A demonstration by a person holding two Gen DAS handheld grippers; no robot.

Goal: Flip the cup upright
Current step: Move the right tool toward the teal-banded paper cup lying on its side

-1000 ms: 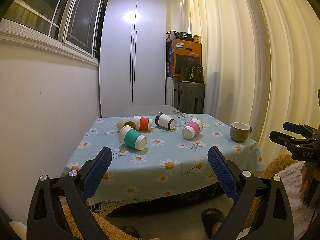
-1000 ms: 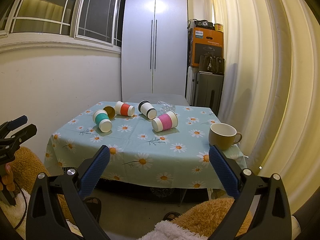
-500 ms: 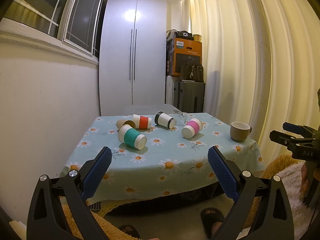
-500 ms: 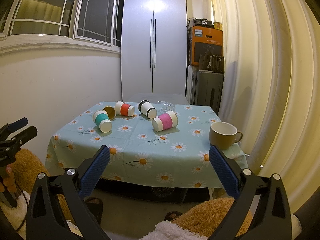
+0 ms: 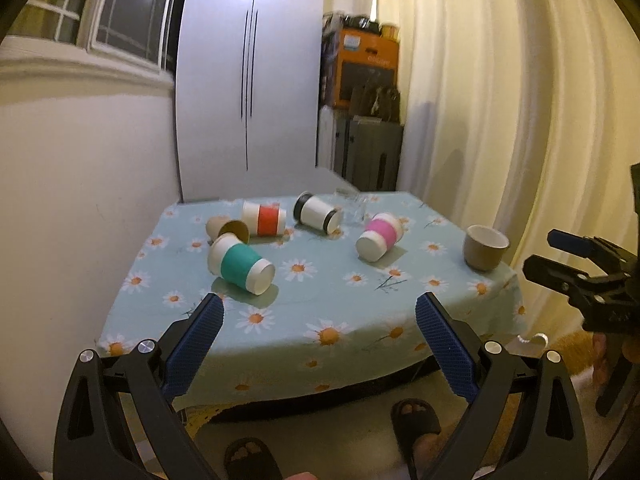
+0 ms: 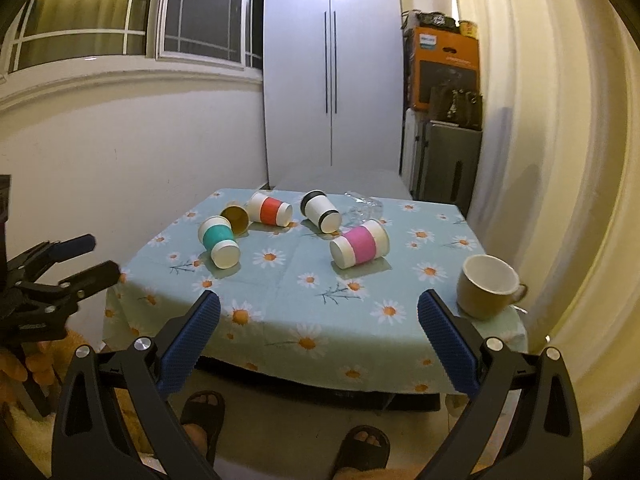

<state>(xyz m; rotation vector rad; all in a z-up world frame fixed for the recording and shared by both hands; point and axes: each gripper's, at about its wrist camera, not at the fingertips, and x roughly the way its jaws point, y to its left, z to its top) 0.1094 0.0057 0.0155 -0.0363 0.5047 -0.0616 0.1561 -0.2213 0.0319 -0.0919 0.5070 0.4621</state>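
Note:
Several paper cups lie on their sides on a daisy-print tablecloth [image 5: 320, 320]: a teal-banded cup [image 5: 241, 263] [image 6: 219, 241], a red-banded cup [image 5: 265, 219] [image 6: 269, 209], a black-rimmed cup [image 5: 317, 212] [image 6: 321, 211], a pink-banded cup [image 5: 379, 236] [image 6: 359, 243] and a brown cup [image 5: 227, 229] [image 6: 235, 218]. A tan mug [image 5: 485, 247] [image 6: 488, 286] stands upright at the right edge. My left gripper [image 5: 318, 316] is open and empty, short of the table's near edge. My right gripper [image 6: 319, 314] is open and empty, also short of the table.
A clear glass [image 5: 354, 209] lies near the black-rimmed cup. A white wall is left of the table, curtains [image 5: 500, 100] to the right, a white wardrobe [image 6: 332, 80] and stacked boxes behind. The person's sandalled feet [image 6: 360, 448] stand below.
Both grippers have moved forward and closer to the table, so the cups look larger. Both stay open. No cup has moved.

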